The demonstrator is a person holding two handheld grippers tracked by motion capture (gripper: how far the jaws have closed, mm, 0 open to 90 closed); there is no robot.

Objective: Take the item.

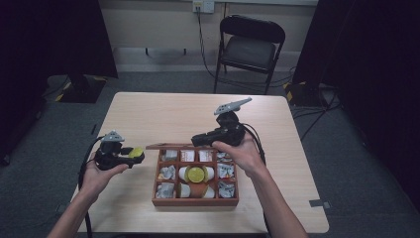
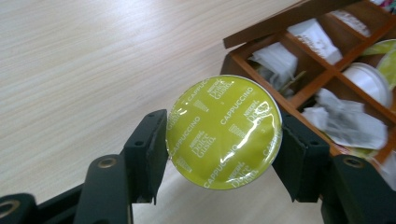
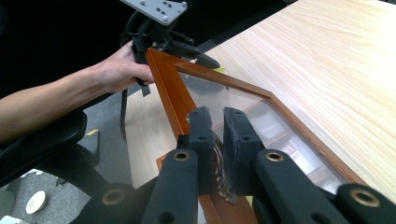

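Lid (image 3: 219,93) first: the glass-paned, red-brown wooden-framed lid of the wooden compartment box (image 1: 195,201) stands raised because your right gripper (image 1: 202,140) is clamped on its front rail. In the right gripper view its two black jaws stand close together with the rail and what looks like a small metal clasp pinched between them, so that gripper is closed on the lid and props it open. As I read it, that hold is what keeps the compartments reachable for your other hand; let go and the lid would likely drop back over them.

Your left gripper (image 1: 134,153) sits just to the left of the box, clear of its wall and above the pale wooden table (image 1: 163,111). It is closed on a round coffee capsule with a shiny lime-green foil top printed "Cappuccino" (image 2: 224,132). The two pads press on opposite sides of the capsule's rim, so the foil face points straight at the left gripper view's camera and the capsule hangs in the air, touching nothing else. Gripping it by the rim rather than the foil seems sensible, since the foil would dent.

Inside the box, the outer compartments hold white crumpled sachets (image 1: 167,173), while the middle of the box holds a white-bodied capsule with a yellow-green top (image 1: 196,174). Whether your held capsule is coming out of the box or heading into it, I cannot tell.
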